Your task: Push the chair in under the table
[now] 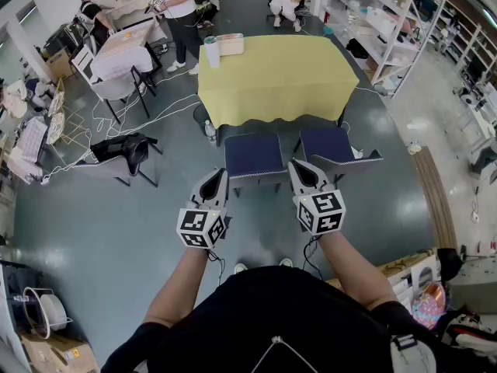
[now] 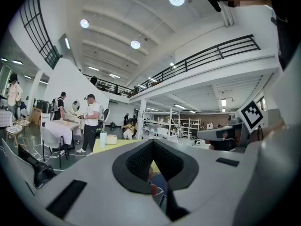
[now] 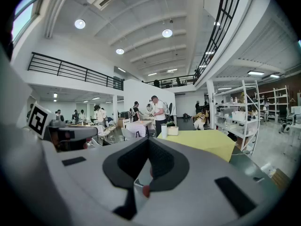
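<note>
A table under a yellow cloth (image 1: pixel 272 76) stands ahead of me. Near its front edge is a chair with a dark blue seat (image 1: pixel 254 154), pulled out towards me. My left gripper (image 1: pixel 217 177) is at the chair's near left corner and my right gripper (image 1: pixel 300 169) at its near right corner. Both are shut and hold nothing. Whether they touch the chair I cannot tell. In the left gripper view the shut left gripper (image 2: pixel 152 143) points level at the yellow table (image 2: pixel 117 145). The right gripper view has the right gripper (image 3: pixel 148 142) before the table (image 3: pixel 202 142).
A second blue chair (image 1: pixel 335 146) stands just right of the first. On the table's far left corner are a white cup (image 1: pixel 211 51) and a box (image 1: pixel 231 45). A chair with a black bag (image 1: pixel 120 155) and floor cables lie left; white shelves (image 1: pixel 388 22) stand right. People work at the back.
</note>
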### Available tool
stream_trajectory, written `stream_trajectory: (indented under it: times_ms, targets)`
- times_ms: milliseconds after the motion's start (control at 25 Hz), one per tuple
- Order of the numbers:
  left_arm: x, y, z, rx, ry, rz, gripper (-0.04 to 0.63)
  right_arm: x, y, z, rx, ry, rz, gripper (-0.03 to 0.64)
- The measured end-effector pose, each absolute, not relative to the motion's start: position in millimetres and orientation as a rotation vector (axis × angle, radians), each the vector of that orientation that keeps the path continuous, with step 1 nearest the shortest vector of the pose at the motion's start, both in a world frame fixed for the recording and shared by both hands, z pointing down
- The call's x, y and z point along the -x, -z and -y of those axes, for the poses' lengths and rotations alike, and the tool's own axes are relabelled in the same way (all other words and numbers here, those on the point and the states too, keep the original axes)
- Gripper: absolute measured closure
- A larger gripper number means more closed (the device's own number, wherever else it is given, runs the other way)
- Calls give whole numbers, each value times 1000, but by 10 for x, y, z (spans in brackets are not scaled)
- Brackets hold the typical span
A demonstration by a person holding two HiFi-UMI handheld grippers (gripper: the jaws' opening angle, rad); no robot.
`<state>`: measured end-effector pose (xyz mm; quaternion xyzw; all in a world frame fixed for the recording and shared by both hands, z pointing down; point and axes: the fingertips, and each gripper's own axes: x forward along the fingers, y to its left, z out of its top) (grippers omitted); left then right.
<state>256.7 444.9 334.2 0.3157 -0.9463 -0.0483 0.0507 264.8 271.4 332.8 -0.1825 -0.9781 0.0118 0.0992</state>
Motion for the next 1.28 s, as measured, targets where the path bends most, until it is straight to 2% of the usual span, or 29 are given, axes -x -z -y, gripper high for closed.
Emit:
stream_trajectory:
  times_ms: [1280]
  targets:
    - [-2532, -3705, -5015, -1087, 205, 2780, 586, -2818, -3649, -3237, 340, -62, 2888, 603]
